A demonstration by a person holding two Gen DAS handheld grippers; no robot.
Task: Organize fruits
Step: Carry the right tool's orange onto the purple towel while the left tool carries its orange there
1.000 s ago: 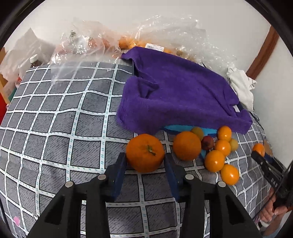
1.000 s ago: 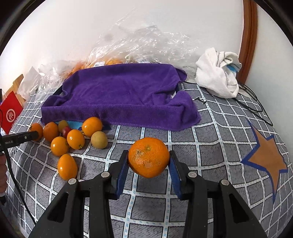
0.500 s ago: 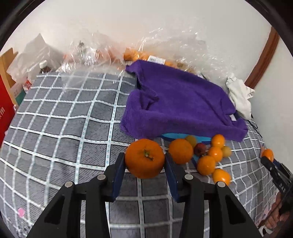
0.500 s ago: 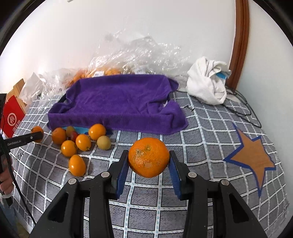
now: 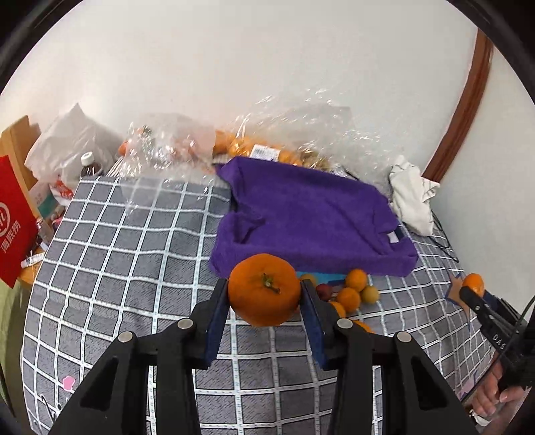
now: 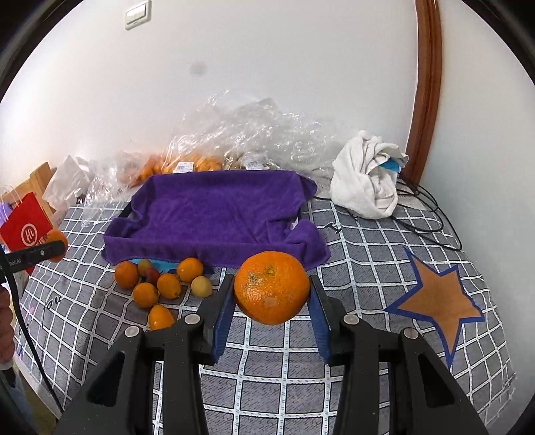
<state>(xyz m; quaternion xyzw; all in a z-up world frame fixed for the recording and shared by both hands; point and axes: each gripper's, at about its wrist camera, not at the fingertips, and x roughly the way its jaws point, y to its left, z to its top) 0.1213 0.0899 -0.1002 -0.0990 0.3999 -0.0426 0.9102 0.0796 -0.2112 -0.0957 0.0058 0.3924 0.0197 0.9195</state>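
The left gripper (image 5: 265, 294) is clamped on an orange (image 5: 264, 289) with its stem facing the camera, blue pads pressed against both sides, the fruit held clear above the grey checked bedcover (image 5: 127, 267). The right gripper (image 6: 271, 294) likewise grips a second orange (image 6: 271, 288), this one showing brown blemishes on its peel. Just past the left tongs, a cluster of small fruits (image 5: 354, 292) lies on the cover at the near edge of the purple towel (image 5: 311, 217), partly hidden behind the held orange; the right wrist view shows that cluster (image 6: 160, 284) whole, including a pale yellow fruit (image 6: 201, 286) and a dark red one (image 6: 153, 276) among the small oranges. That view also reveals that the towel (image 6: 217, 207) is draped over a tray, dipping in the middle, with a blue edge peeking out below. Only the right view takes in the orange star patch (image 6: 438, 301) and wall switch (image 6: 137, 13); only the left shows a capped bottle (image 5: 89, 164). Clear plastic bags of fruit (image 6: 187, 164) sit behind the towel, a crumpled white cloth (image 6: 364, 184) to its right.
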